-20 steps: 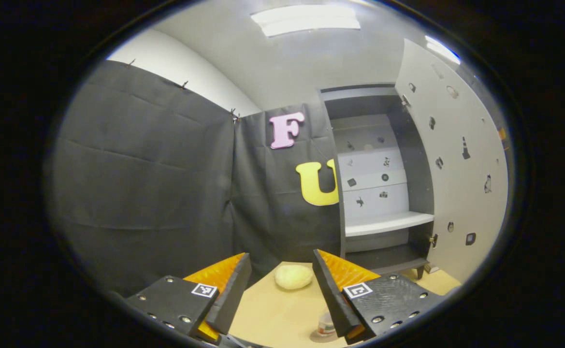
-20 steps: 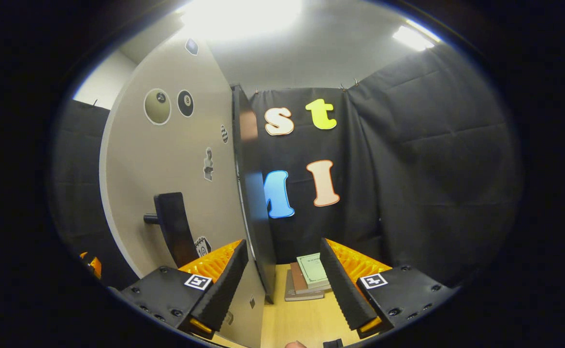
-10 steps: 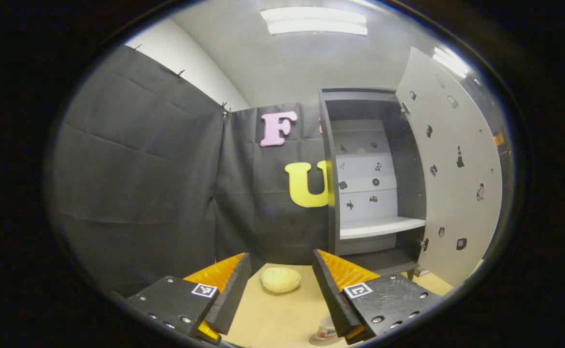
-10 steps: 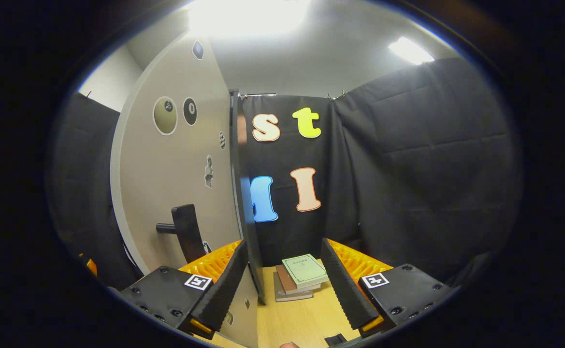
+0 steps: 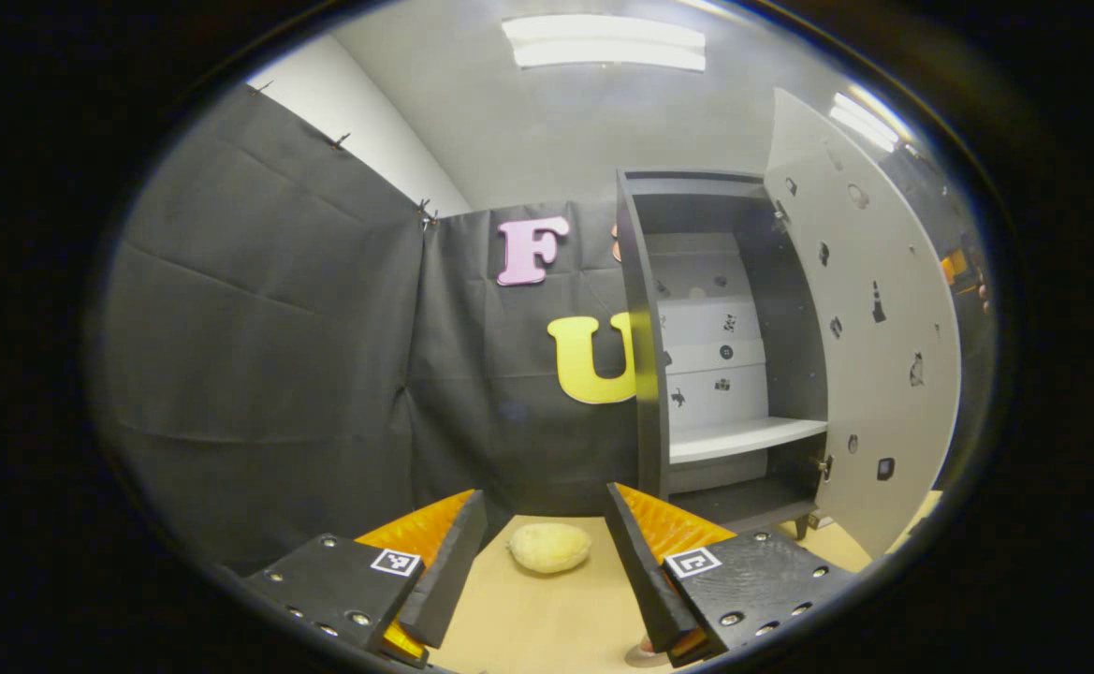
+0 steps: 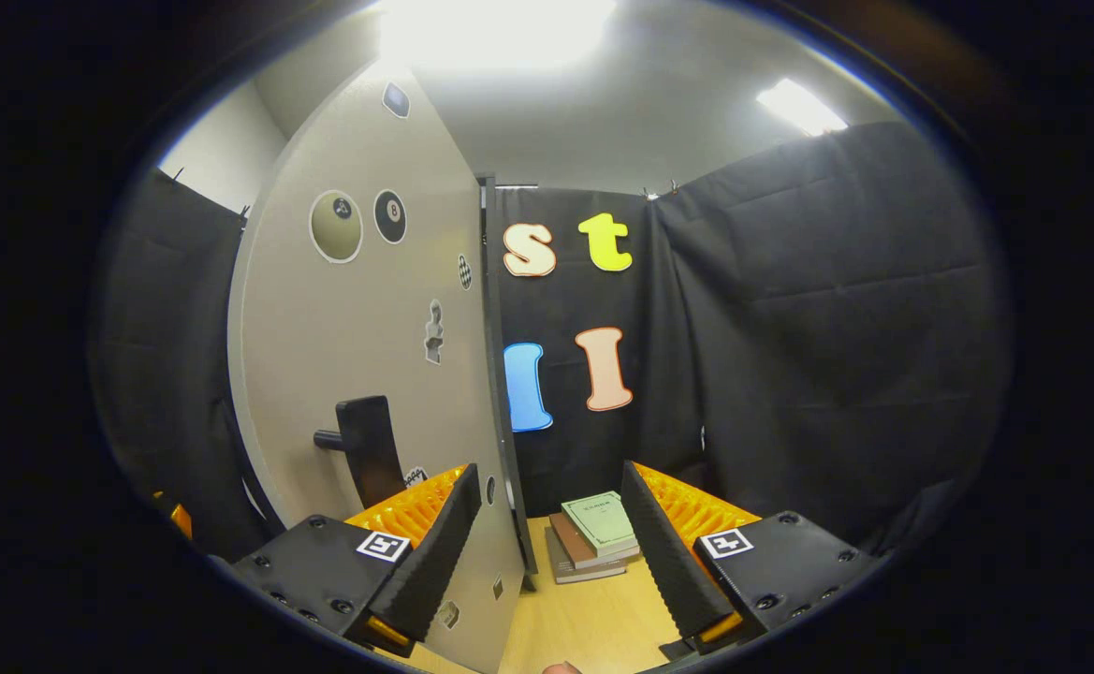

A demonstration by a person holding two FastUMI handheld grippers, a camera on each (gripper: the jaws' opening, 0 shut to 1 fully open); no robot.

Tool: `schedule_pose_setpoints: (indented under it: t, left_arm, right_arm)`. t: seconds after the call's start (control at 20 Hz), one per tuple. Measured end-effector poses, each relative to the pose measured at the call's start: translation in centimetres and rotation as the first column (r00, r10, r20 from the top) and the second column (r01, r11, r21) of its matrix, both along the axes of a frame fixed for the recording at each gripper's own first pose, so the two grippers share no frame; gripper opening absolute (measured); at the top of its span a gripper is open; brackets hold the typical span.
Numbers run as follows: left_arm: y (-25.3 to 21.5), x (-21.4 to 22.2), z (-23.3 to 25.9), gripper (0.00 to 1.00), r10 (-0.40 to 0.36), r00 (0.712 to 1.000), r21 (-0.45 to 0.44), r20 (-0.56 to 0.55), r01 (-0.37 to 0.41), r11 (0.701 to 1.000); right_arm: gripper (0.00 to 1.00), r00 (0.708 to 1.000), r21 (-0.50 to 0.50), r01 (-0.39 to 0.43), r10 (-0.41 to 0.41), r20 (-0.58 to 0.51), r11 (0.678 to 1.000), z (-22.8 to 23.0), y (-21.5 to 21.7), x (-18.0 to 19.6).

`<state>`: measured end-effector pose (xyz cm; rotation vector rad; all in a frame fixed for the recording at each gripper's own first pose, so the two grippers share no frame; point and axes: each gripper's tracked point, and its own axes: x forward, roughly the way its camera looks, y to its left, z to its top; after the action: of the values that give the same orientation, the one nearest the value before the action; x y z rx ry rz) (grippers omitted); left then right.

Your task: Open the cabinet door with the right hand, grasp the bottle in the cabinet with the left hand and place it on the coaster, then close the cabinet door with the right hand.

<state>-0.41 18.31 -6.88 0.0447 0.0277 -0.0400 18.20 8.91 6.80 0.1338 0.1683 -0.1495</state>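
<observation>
Cabinet door (image 5: 869,309) stands open, closing outstanding (shelves bare); left gripper (image 5: 547,571) and right gripper (image 6: 542,552) both gape wide, empty.

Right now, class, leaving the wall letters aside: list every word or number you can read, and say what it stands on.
"8": on the black ball sticker on the cabinet door.
Green book cover: print too small to read.
Square marker on the right gripper: a pattern, no words.
</observation>
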Motion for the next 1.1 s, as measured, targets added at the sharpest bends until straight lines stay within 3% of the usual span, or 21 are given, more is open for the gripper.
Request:
schedule_pose_setpoints:
  t: [0.4, 0.55, 0.85, 0.9, 1.1]
  left_arm:
    - [3.4, -0.3, -1.4, 0.82, 0.010, 1.000, -0.024, -0.027, -0.011, 1.000]
    - [5.0, -1.2, -1.6, 0.77, 0.027, 0.999, -0.026, -0.033, -0.028, 0.999]
    - [7.8, -2.5, -1.0, 0.82, 0.051, 0.998, -0.020, -0.035, -0.051, 0.998]
    - [7.9, -2.6, -1.0, 0.82, 0.051, 0.998, -0.021, -0.039, -0.052, 0.998]
    - [7.9, -3.4, 0.5, 0.79, 0.054, 0.998, -0.002, -0.018, -0.054, 0.999]
  right_arm:
    - [0.97, 0.995, -0.020, -0.102, 0.102, -0.009, 0.995, -0.3, 7.6, 2.4]
    - [0.97, 0.989, -0.027, -0.146, 0.146, -0.009, 0.989, -0.3, 10.8, 4.0]
    - [0.97, 0.960, -0.001, -0.278, 0.278, 0.031, 0.960, -1.8, 19.1, 8.2]
    - [0.92, 0.953, 0.003, -0.299, 0.299, 0.049, 0.954, -1.6, 20.5, 8.6]
    - [0.99, 0.938, -0.028, -0.330, 0.331, 0.100, 0.944, 0.6, 22.8, 6.7]
